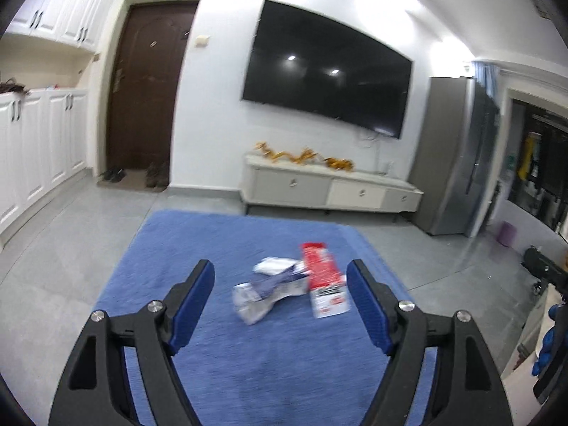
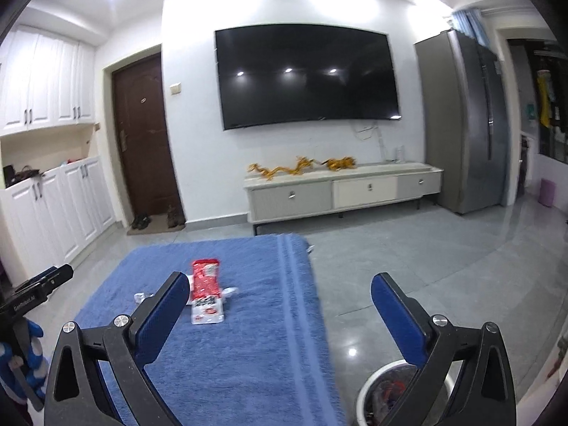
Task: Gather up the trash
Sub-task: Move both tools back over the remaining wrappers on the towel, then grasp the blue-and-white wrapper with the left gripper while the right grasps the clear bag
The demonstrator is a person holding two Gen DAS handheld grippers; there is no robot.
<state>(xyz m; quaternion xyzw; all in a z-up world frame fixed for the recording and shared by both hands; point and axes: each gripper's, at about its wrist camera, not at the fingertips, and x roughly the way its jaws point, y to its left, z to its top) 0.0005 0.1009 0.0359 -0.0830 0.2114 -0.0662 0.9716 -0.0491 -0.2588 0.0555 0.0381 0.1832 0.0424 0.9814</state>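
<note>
Wrappers: light, thin, crinkly film; likely slippery and easily crushed, no fragility concern. Best taken at a raised fold or a free edge, pinched flat against the soft pile rather than scooped.

Red packet (image 1: 323, 277) lies flat near the middle of the blue towel (image 1: 220, 348), long axis running toward the far edge. Crumpled clear wrapper (image 1: 264, 294) lies touching its left side, slightly nearer the close edge. White paper scrap (image 1: 273, 265) sits just behind that wrapper.

Left gripper (image 1: 282, 301): jaws wide apart, empty, pads clear of everything. Trash framed between the jaws but ahead of the tips, not yet within reach of the pads.

Right gripper (image 2: 280, 305): jaws fully spread, empty. Red packet seen just beyond its left finger (image 2: 163, 314), off the centreline. White bin (image 2: 401, 390), already holding waste, stands on the floor off the towel's right edge, below the right finger.
</note>
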